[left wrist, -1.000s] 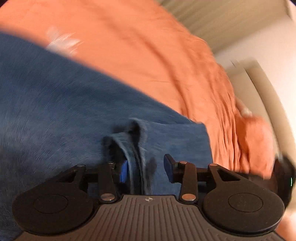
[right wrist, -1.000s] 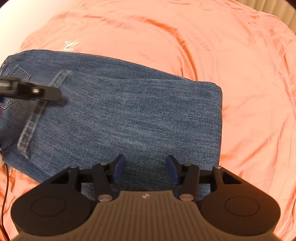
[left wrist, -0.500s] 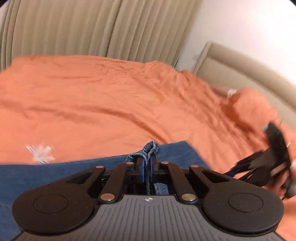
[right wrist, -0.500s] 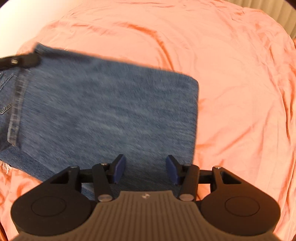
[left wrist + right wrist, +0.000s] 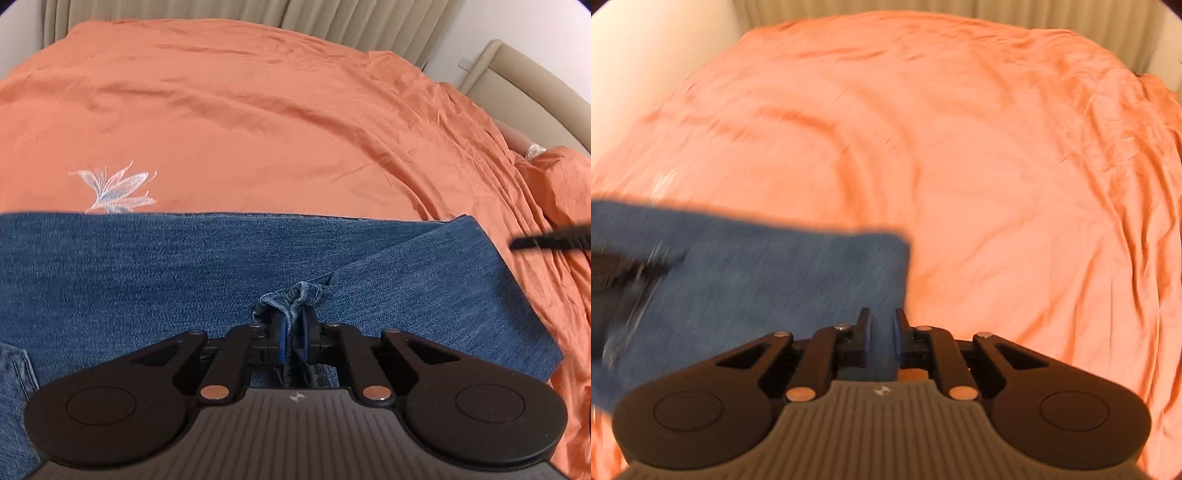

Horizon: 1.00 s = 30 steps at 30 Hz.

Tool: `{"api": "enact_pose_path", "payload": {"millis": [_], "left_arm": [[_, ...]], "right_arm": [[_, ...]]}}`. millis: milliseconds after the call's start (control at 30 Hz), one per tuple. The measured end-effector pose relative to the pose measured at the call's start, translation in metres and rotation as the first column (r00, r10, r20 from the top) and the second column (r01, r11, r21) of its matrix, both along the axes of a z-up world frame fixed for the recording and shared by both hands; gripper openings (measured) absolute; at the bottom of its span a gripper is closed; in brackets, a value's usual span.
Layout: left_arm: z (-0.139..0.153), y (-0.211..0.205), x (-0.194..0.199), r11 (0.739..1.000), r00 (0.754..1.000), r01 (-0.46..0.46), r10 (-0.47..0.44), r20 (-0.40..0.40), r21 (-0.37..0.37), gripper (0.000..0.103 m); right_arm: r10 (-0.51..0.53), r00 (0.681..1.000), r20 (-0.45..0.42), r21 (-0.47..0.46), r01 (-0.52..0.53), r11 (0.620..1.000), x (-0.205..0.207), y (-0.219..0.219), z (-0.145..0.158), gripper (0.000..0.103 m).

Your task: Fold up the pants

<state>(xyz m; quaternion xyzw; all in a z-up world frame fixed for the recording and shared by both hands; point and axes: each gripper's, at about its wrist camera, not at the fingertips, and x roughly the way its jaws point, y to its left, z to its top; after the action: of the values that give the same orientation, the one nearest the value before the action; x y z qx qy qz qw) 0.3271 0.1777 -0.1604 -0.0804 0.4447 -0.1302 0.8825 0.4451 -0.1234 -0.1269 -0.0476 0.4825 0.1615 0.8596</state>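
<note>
Blue jeans lie partly folded across orange bedspread. Left gripper clamped on bunched denim hem, raised off layer beneath. Right gripper, jaws just closing, nearly together over the jeans' right edge; view blurred, cannot tell if cloth is pinched between pads. Step in hand, by appearance: gripping fabric for next fold. Next move likely calls for both grippers lifting together, carrying edge across, keeping layers aligned.

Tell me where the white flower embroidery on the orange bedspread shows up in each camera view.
Left wrist: white flower embroidery sits at left, just above the jeans' far edge.
Right wrist: only a faint blurred white patch at far left, probably the same motif.
Shared landmark: the jeans' far edge.
</note>
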Motion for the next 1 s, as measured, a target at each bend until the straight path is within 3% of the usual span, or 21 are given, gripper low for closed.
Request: {"api": "enact_pose_path", "payload": {"millis": [133, 300, 433, 600, 767, 900, 1000], "left_arm": [[-0.004, -0.002, 0.001, 1.0, 1.0, 0.003, -0.003, -0.007, 0.003, 0.009], [-0.011, 0.001, 0.005, 1.0, 1.0, -0.003, 0.003, -0.024, -0.009, 0.013], [-0.001, -0.009, 0.002, 0.999, 1.0, -0.023, 0.023, -0.015, 0.024, 0.02], [0.027, -0.017, -0.026, 0.997, 0.997, -0.064, 0.062, 0.035, 0.042, 0.025], [0.051, -0.035, -0.066, 1.0, 0.999, -0.024, 0.023, 0.042, 0.005, 0.025], [0.047, -0.051, -0.088, 1.0, 1.0, -0.01, 0.01, -0.008, -0.008, 0.021], [0.031, -0.059, -0.096, 0.999, 0.998, -0.019, 0.022, -0.051, 0.05, 0.018]], "right_arm": [[-0.065, 0.997, -0.04, 0.069, 0.068, 0.995, 0.037, 0.0, -0.02, 0.0], [-0.097, 0.988, -0.119, 0.02, 0.1, 0.995, 0.055, 0.003, -0.068, 0.0], [-0.083, 0.991, -0.103, -0.01, 0.082, 0.997, 0.051, 0.006, -0.06, 0.0], [-0.026, 0.998, -0.055, -0.004, 0.026, 1.0, 0.002, -0.008, -0.027, 0.004], [-0.007, 1.0, -0.025, 0.023, 0.008, 1.0, -0.066, -0.024, -0.005, 0.004], [-0.035, 0.999, 0.021, 0.052, 0.033, 0.998, -0.115, -0.033, -0.006, 0.004], [-0.057, 0.998, 0.04, 0.055, 0.054, 0.997, -0.139, -0.034, -0.017, 0.005]]}}
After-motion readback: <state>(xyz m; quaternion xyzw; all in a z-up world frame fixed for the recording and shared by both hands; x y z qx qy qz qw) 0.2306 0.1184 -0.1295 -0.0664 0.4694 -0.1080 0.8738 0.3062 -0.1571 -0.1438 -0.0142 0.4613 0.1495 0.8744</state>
